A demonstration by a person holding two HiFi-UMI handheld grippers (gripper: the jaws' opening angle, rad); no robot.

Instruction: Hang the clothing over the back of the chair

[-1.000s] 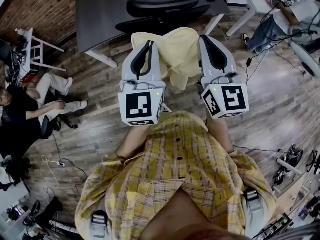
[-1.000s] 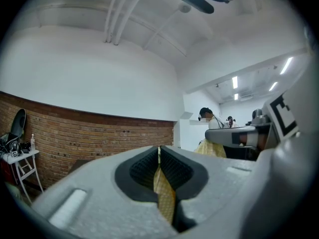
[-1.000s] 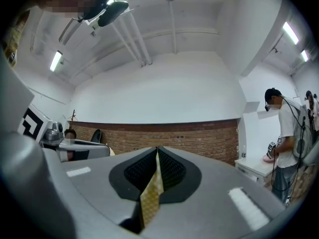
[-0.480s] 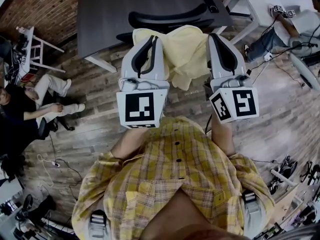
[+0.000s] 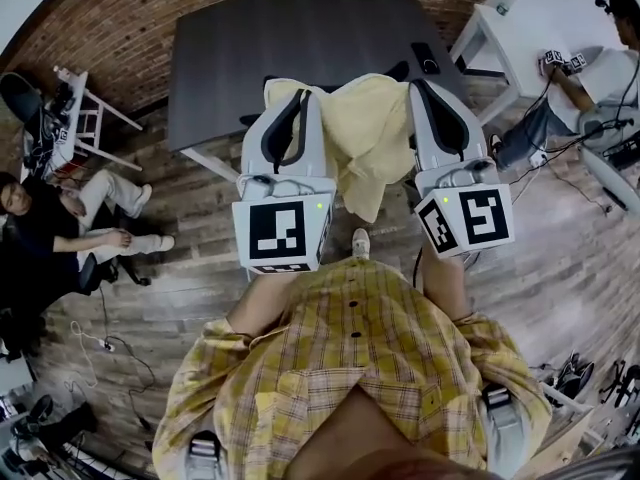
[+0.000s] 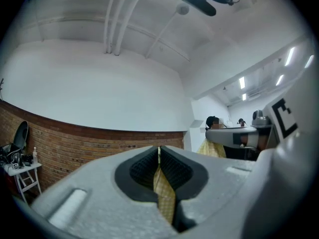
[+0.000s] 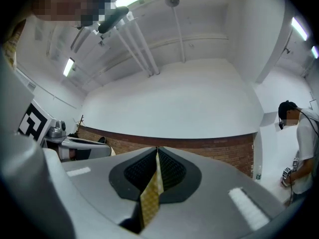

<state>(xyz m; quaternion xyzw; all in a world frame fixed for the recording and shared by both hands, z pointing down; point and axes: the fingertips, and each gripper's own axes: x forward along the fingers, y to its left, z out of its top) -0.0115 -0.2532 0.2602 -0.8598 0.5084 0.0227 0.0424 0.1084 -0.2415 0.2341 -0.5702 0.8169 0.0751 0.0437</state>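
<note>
1. Head view: the yellow clothing (image 5: pixel 370 138) hangs spread between both tongs at 12 o'clock from the person's chest, higher and further forward than a second ago.
2. The left tongs (image 5: pixel 293 93) and right tongs (image 5: pixel 420 86) each stay clenched on an upper edge of the fabric.
3. The chair (image 5: pixel 400 70) back, now mostly hidden behind the cloth, stands against the dark counter (image 5: pixel 300 28). Draping looks close but is not yet done.

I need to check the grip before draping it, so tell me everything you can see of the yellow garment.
The yellow garment is pale, soft woven cloth with a fine check, crumpled and slack. Its upper edge is pinched in the left gripper and the right gripper, both shut on it. The rest sags between them, one tail hanging lowest, clear of the wooden floor.
</note>
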